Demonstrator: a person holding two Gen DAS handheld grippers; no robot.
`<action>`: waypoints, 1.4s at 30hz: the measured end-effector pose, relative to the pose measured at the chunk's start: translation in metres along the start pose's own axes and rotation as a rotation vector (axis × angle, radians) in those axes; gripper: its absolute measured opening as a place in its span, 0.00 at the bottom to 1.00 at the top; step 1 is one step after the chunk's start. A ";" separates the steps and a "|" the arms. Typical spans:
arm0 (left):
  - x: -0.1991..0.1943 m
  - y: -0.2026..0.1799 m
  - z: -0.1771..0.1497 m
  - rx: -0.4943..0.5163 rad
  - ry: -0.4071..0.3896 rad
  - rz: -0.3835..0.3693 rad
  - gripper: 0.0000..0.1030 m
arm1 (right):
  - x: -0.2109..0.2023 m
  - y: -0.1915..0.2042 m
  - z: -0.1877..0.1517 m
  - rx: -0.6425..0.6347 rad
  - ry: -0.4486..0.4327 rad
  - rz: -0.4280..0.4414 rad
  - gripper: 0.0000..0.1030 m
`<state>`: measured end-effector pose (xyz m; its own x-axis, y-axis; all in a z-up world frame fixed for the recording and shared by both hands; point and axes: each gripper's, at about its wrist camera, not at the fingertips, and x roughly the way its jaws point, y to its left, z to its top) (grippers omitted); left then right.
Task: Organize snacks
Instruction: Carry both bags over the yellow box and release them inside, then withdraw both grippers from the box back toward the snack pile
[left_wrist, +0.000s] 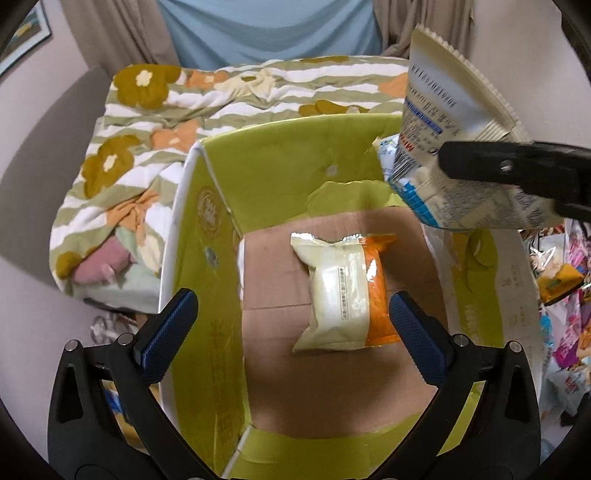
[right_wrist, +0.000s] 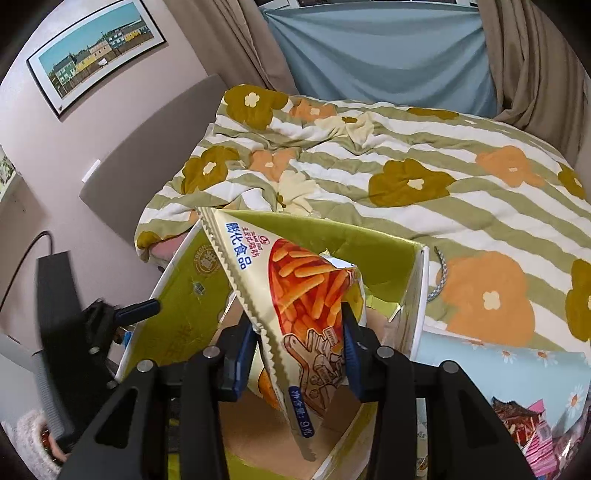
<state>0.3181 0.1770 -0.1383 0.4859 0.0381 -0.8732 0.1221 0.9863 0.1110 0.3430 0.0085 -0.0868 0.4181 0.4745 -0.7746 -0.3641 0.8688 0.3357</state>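
An open green cardboard box (left_wrist: 255, 173) lies on the bed. On its brown floor lies a cream and orange snack packet (left_wrist: 347, 291). My left gripper (left_wrist: 291, 332) is open and empty, held over the box's near side, its fingers either side of that packet and above it. My right gripper (right_wrist: 295, 354) is shut on a cream packet of orange snack sticks (right_wrist: 291, 291) and holds it above the box (right_wrist: 388, 254). In the left wrist view that packet (left_wrist: 443, 147) and a right finger (left_wrist: 509, 166) hang over the box's right wall.
A striped floral quilt (right_wrist: 424, 173) covers the bed behind the box. A heap of several colourful snack packets (left_wrist: 561, 295) lies to the right of the box. A grey headboard and a framed picture (right_wrist: 96, 48) are on the left wall.
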 end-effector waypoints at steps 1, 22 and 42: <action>-0.001 0.002 0.000 -0.009 -0.001 -0.001 1.00 | 0.002 0.001 0.001 -0.005 0.003 0.000 0.37; -0.021 0.019 -0.005 -0.089 -0.033 -0.020 1.00 | -0.007 -0.009 -0.005 -0.003 -0.042 -0.070 1.00; -0.122 -0.066 -0.019 0.077 -0.179 -0.207 1.00 | -0.178 -0.023 -0.079 0.135 -0.182 -0.226 1.00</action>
<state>0.2337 0.1104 -0.0481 0.5878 -0.1988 -0.7842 0.2966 0.9548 -0.0197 0.2114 -0.1071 0.0012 0.6222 0.2747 -0.7331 -0.1369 0.9602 0.2436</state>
